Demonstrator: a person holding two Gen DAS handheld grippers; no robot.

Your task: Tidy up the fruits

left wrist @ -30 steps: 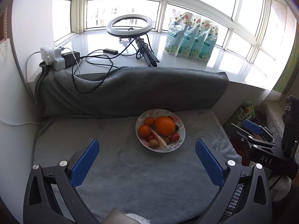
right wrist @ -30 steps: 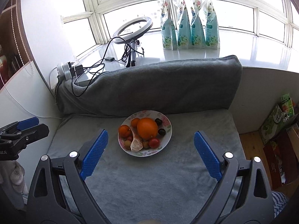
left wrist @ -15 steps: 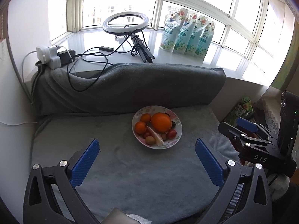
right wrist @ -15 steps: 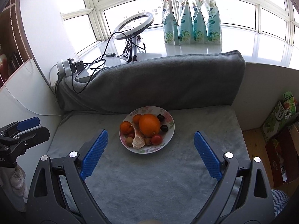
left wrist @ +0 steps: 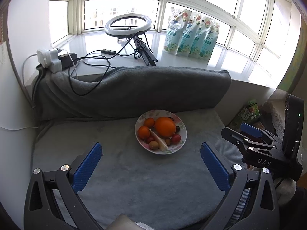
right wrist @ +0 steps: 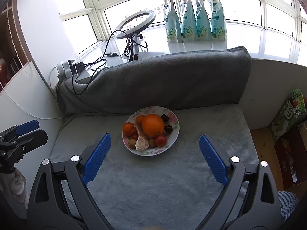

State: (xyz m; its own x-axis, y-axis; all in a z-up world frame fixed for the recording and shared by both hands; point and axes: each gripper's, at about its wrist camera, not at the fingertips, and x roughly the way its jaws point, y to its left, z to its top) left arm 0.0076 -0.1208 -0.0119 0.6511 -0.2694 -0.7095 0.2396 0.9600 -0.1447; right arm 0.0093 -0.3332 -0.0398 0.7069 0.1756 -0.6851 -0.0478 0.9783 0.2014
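Grey blanket [right wrist: 153, 182], fruit plate [right wrist: 173, 136] ahead of gaping right tongs [right wrist: 153, 149]

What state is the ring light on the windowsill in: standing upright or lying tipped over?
Tipped: the ring light lies tilted on the windowsill.

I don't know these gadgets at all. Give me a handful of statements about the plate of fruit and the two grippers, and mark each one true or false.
1. The big orange lies on the flowered plate. True.
2. The right gripper is clamped on a tomato. False: its jaws are wide open and hold nothing.
3. The plate rests on the grey blanket. True.
4. The left gripper is touching the plate. False: it hangs open short of the plate, apart from it.
5. A peeled citrus segment lies among the fruit on the plate. True.
6. The refill pouches stand on the blanket beside the plate. False: they stand on the white windowsill behind.
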